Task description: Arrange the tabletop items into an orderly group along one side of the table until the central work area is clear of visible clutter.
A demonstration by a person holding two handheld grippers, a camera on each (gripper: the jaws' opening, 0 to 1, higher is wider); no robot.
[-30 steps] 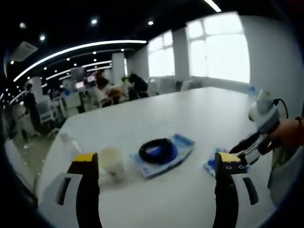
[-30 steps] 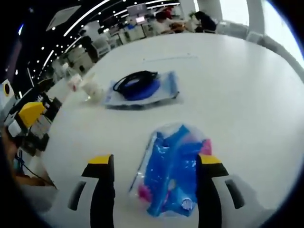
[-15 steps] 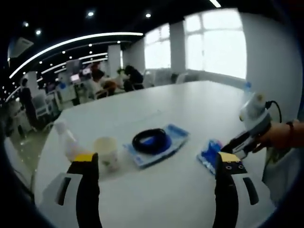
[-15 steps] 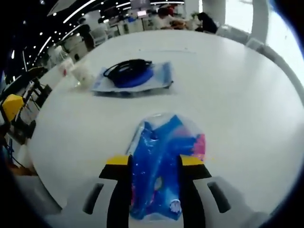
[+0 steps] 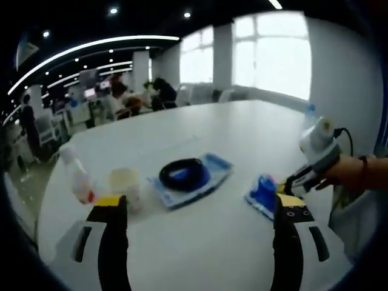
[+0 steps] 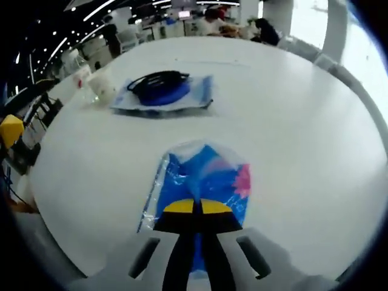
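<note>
While you work at the big white table point(image 6: 303, 133), your right gripper point(image 6: 195, 209) has its jaws pinched shut on the blue plastic bag point(image 6: 203, 176) near your edge, ready to move it aside. Your left gripper point(image 5: 197, 209) waits with jaws wide apart, holding nothing. Farther in lie the black cable on its packet point(image 5: 188, 176), a cup point(image 5: 124, 182) and a small bottle point(image 5: 76, 176). Behind is a bright office.

Bench point(image 6: 303, 121): white. Clear pouch point(image 6: 203, 176) at the right gripper point(image 6: 195, 209) jaws: blue contents, pink patch. Jaws black, yellow-tipped. Ahead of them, a black cable coil point(image 6: 159, 82) on a blue packet point(image 6: 200, 91). Cup point(image 5: 123, 182): cream.
</note>
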